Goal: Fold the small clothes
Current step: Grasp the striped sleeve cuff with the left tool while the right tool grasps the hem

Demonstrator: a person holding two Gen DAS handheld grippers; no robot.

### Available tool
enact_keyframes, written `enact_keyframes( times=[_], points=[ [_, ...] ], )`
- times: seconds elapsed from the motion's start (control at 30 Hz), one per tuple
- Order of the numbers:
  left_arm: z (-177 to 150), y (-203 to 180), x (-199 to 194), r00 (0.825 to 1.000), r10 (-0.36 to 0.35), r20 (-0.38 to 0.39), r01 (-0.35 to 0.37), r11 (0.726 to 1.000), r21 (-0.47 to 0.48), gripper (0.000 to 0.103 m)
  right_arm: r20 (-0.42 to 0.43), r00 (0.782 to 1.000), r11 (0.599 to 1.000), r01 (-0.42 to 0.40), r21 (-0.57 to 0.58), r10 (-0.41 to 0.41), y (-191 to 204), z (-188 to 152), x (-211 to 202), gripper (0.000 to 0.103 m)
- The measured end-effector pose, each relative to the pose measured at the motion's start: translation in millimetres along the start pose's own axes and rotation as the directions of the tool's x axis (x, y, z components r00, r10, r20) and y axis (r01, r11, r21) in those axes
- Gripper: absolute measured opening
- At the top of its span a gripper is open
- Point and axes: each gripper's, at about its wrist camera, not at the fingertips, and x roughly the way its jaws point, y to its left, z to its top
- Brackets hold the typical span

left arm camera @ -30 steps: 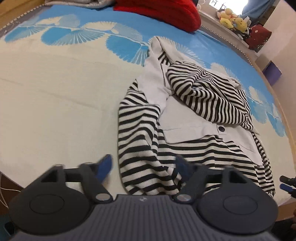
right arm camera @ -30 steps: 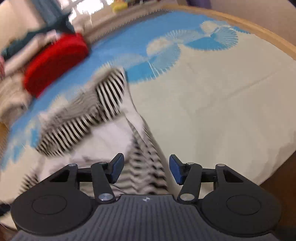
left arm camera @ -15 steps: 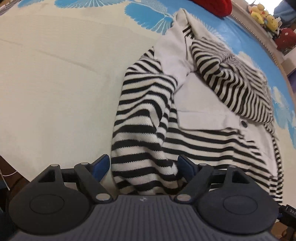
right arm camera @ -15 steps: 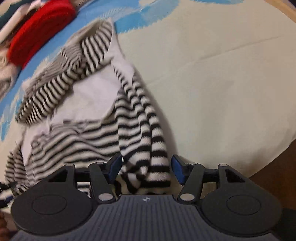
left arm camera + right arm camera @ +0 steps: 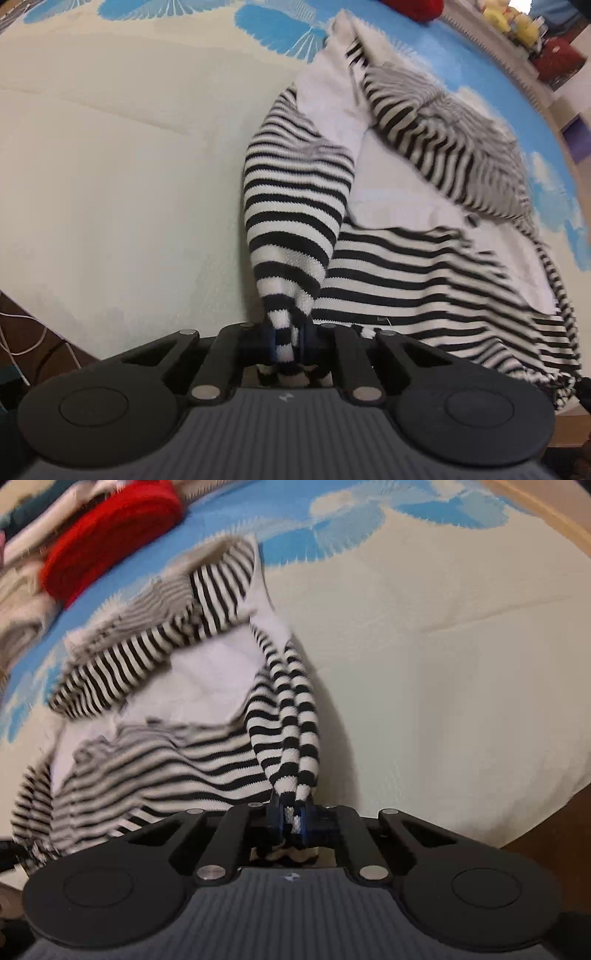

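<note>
A small black-and-white striped garment with white panels [image 5: 406, 229] lies rumpled on the bed; it also shows in the right wrist view [image 5: 177, 709]. My left gripper [image 5: 287, 341] is shut on the striped cuff of its left sleeve [image 5: 295, 206], which is pulled taut toward the camera. My right gripper [image 5: 291, 818] is shut on the striped end of the other sleeve [image 5: 291, 731], also drawn up from the cloth. The garment's far parts are motion-blurred.
The bed cover [image 5: 122, 177] is cream with blue fan patterns. A red folded item [image 5: 110, 542] and other clothes lie at the far end. Plush toys [image 5: 513, 18] sit past the bed. The bed's near edge [image 5: 546, 819] drops off close to both grippers.
Both grippers, open around the sleeve ends before, have closed on them. The sleeves are now pulled taut and the garment is shifting.
</note>
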Motion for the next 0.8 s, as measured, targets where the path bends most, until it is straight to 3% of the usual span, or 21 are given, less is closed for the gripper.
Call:
enact_keyframes(
  times=[0.1, 0.17, 0.3, 0.33, 0.4, 0.43, 0.47, 0.63, 0.67, 0.73, 0.8],
  points=[
    [-6.1, 0.4, -13.2, 0.999, -0.04, 0.014, 0.04, 0.999, 0.008, 0.012, 0.027, 1.0, 1.0, 0.013, 0.023, -0.014, -7.3, -2.4, -19.8, 0.004],
    [-9.0, -0.3, -6.8, 0.999, -0.039, -0.022, 0.04, 0.999, 0.021, 0.014, -0.003, 0.999, 0.997, 0.041, 0.067, -0.04, -15.9, -6.9, -19.7, 0.004],
    [-5.7, 2.2, 15.7, 0.996, 0.008, -0.09, -0.008, 1.0, -0.003, 0.052, -0.092, 0.994, 0.995, 0.065, 0.076, -0.058, -20.0, -6.3, 6.1, 0.008],
    [-3.2, 3.7, 18.6, 0.996, 0.001, -0.094, -0.003, 1.0, -0.024, 0.055, -0.097, 0.994, 0.996, 0.064, 0.069, -0.057, -18.2, -4.8, 11.5, 0.01],
    [1.2, 5.2, 21.2, 0.996, -0.004, -0.09, -0.001, 0.998, -0.055, 0.055, -0.108, 0.992, 0.995, 0.077, 0.056, -0.071, -14.7, -1.7, 19.8, 0.025],
    [2.0, 6.6, 21.5, 0.996, -0.003, -0.085, -0.003, 0.998, -0.069, 0.055, -0.112, 0.991, 0.995, 0.084, 0.055, -0.078, -13.5, -1.9, 23.2, 0.04],
    [2.2, 7.3, 22.1, 0.996, -0.004, -0.084, -0.003, 0.997, -0.076, 0.055, -0.112, 0.99, 0.995, 0.089, 0.054, -0.082, -12.3, -2.5, 25.7, 0.045],
    [-3.8, -1.7, 26.6, 0.997, 0.028, -0.076, -0.028, 1.0, -0.003, 0.052, -0.134, 0.985, 0.992, 0.118, 0.033, -0.112, -3.3, -7.5, 41.3, 0.044],
    [-5.1, -2.7, 26.4, 0.997, 0.031, -0.068, -0.03, 0.999, 0.01, 0.048, -0.132, 0.984, 0.992, 0.121, 0.024, -0.117, -1.4, -8.3, 41.9, 0.042],
    [-7.0, -3.5, 25.3, 0.998, 0.019, -0.059, -0.018, 1.0, 0.02, 0.022, -0.119, 0.986, 0.993, 0.118, 0.005, -0.117, 4.0, -9.6, 38.7, 0.034],
    [-8.6, -4.8, 22.1, 0.999, 0.005, -0.053, -0.004, 1.0, 0.027, 0.015, -0.102, 0.987, 0.992, 0.121, -0.022, -0.123, 6.8, -11.3, 34.1, 0.029]
  ],
)
